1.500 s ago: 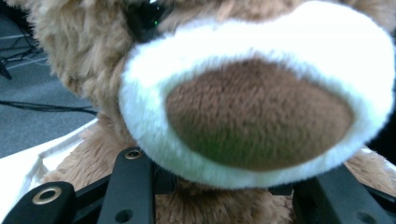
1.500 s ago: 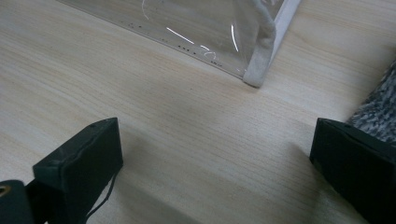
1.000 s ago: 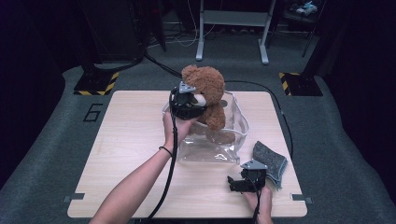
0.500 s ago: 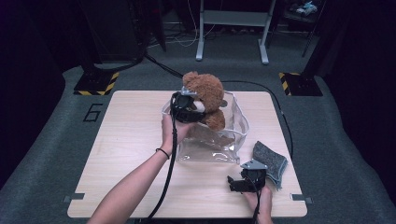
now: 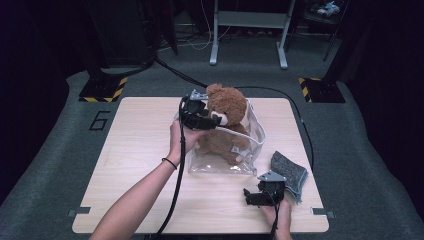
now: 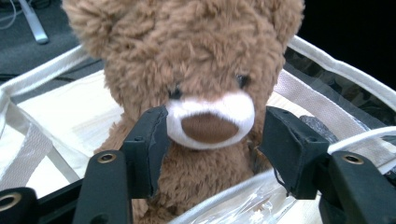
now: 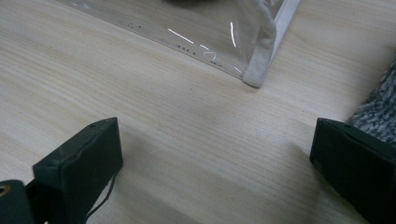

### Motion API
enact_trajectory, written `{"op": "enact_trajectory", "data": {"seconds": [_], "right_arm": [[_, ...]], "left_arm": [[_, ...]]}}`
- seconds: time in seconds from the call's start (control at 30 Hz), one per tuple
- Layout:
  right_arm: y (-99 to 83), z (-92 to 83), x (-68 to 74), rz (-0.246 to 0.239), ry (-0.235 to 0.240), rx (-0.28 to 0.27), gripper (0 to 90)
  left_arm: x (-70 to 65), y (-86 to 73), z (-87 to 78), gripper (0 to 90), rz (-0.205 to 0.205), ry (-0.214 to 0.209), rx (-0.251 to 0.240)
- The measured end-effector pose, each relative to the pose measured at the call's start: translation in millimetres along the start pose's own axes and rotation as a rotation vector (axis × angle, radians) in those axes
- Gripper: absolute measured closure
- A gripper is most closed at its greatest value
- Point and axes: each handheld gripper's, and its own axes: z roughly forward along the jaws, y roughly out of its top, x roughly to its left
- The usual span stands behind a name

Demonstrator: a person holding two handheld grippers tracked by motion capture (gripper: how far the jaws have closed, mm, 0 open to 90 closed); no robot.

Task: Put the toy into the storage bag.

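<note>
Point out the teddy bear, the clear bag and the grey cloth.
teddy bear [image 5: 227, 102]: high view, its head.
clear bag [image 5: 220, 164]: high view, its near wall.
grey cloth [image 5: 290, 170]: high view, its middle.

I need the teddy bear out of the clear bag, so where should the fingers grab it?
Probably the teddy bear by its head, coming from above: it sits upright in the clear bag, head above the open rim, while the walls enclose its body.

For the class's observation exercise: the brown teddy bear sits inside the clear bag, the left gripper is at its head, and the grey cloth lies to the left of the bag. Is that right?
Not quite. In the high view the grey cloth lies to the right of the clear bag, beside the right gripper. The rest holds: the teddy bear sits inside the bag, with the left gripper at its head.
</note>
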Motion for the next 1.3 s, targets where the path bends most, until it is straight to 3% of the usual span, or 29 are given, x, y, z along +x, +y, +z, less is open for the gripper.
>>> {"op": "enact_trajectory", "data": {"seconds": [0.07, 0.2, 0.33, 0.5, 0.8, 1.07, 1.3], "right_arm": [[-0.1, 0.0, -0.1, -0.001, 0.000, -0.001, 1.8], [0.0, -0.4, -0.1, 0.000, 0.007, 0.000, 1.8], [0.0, -0.3, 0.0, 0.002, 0.007, -0.001, 1.8], [0.0, 0.1, 0.0, 0.001, 0.000, -0.001, 1.8], [0.0, 0.1, 0.5, 0.007, -0.001, 0.000, 1.8], [0.0, 0.2, 0.4, 0.006, -0.001, -0.001, 1.8], [0.0, 0.2, 0.6, 0.010, -0.002, 0.000, 1.8]], "left_arm": [[2.6, -1.6, 1.1, 38.5, -0.009, 0.012, -0.003], [9.3, -6.8, -0.1, 38.5, -0.031, -0.004, 0.011], [16.9, -10.8, -11.7, 33.4, -0.050, -0.012, -0.016], [21.7, -14.7, -31.1, 26.2, -0.023, 0.012, -0.024], [32.1, -25.2, -60.1, 17.7, -0.024, 0.022, -0.025], [48.0, -45.8, -85.9, 15.1, -0.032, 0.053, -0.020], [65.3, -77.7, -101.1, 14.3, -0.043, 0.102, 0.005]]}}
